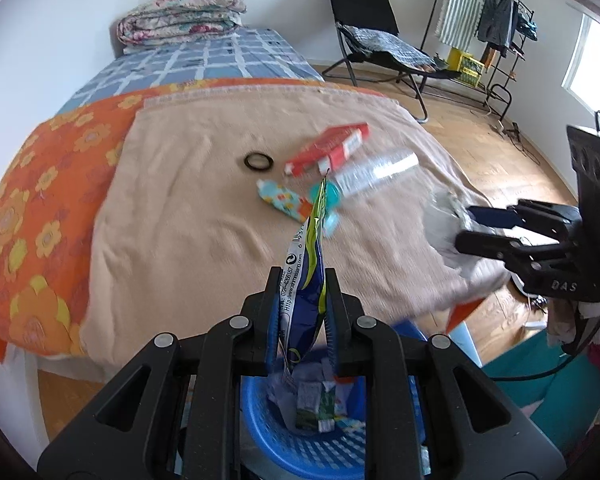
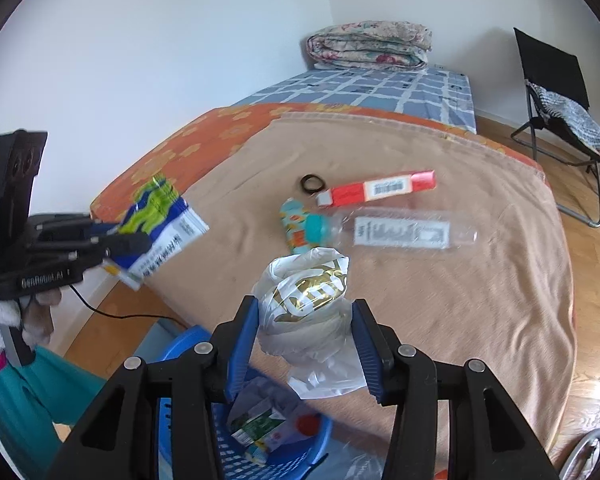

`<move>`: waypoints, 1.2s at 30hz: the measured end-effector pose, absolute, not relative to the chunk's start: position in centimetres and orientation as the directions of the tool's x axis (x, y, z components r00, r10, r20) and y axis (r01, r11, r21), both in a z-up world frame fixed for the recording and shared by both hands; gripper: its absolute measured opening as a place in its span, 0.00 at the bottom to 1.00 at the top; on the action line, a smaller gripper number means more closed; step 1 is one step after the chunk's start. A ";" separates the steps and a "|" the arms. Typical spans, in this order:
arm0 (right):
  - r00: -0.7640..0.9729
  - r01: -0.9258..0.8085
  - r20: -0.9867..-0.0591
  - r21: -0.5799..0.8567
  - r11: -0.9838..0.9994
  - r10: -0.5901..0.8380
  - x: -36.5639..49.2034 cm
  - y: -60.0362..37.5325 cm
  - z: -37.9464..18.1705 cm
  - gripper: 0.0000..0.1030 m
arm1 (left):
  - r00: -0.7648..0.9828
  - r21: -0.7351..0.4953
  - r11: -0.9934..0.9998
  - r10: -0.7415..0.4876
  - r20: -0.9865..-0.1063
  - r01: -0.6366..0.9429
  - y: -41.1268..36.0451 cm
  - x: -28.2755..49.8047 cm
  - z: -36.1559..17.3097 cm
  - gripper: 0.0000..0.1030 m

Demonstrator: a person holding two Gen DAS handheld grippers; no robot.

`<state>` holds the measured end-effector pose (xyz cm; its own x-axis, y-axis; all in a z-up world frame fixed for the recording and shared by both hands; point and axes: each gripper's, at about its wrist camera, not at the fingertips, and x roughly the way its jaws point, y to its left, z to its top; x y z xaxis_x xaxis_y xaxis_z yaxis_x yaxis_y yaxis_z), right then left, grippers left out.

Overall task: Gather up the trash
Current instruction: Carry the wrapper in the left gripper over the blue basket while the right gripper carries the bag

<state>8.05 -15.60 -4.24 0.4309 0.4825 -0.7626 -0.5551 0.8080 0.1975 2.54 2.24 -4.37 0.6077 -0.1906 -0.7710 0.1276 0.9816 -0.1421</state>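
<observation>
My left gripper (image 1: pixel 302 312) is shut on a blue and green snack wrapper (image 1: pixel 306 280) and holds it above the blue basket (image 1: pixel 300 440), which has several scraps inside. It also shows in the right wrist view (image 2: pixel 120 240) with the wrapper (image 2: pixel 160 224). My right gripper (image 2: pixel 306 344) is shut on a crumpled white plastic bag (image 2: pixel 308 304) at the bed's near edge, above the basket (image 2: pixel 236 440). On the beige blanket (image 1: pixel 180 220) lie a red box (image 1: pixel 328 148), a clear bottle (image 1: pixel 376 174) with a teal cap, a patterned packet (image 1: pixel 284 200) and a black ring (image 1: pixel 258 161).
The bed has an orange flowered cover (image 1: pixel 40 208) and a folded quilt (image 1: pixel 180 16) at its head. A black chair (image 1: pixel 372 40) and a clothes rack (image 1: pixel 496 28) stand on the wooden floor to the right.
</observation>
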 end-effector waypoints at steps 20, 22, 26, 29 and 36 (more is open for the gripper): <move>0.305 -0.601 -0.805 0.252 0.759 0.509 3.3 -13.5 -8.3 0.48 | 0.470 -0.202 0.975 -0.221 -0.854 0.092 0.8 -3.1 -11.5 0.17; 0.292 -0.608 -0.811 0.251 0.753 0.507 3.0 -13.3 -8.7 0.48 | 0.457 -0.193 0.977 -0.215 -0.863 0.094 0.7 -3.2 -12.1 0.17; 0.272 -0.616 -0.817 0.258 0.744 0.508 2.6 -12.9 -9.2 0.48 | 0.435 -0.179 0.979 -0.204 -0.877 0.100 0.5 -3.4 -12.9 0.17; 0.260 -0.619 -0.823 0.259 0.742 0.505 2.2 -12.8 -9.5 0.48 | 0.416 -0.175 0.980 -0.199 -0.887 0.096 0.5 -3.4 -13.5 0.17; 0.224 -0.622 -0.837 0.271 0.734 0.499 1.8 -12.5 -10.4 0.48 | 0.382 -0.168 0.981 -0.192 -0.904 0.094 0.4 -3.5 -14.5 0.17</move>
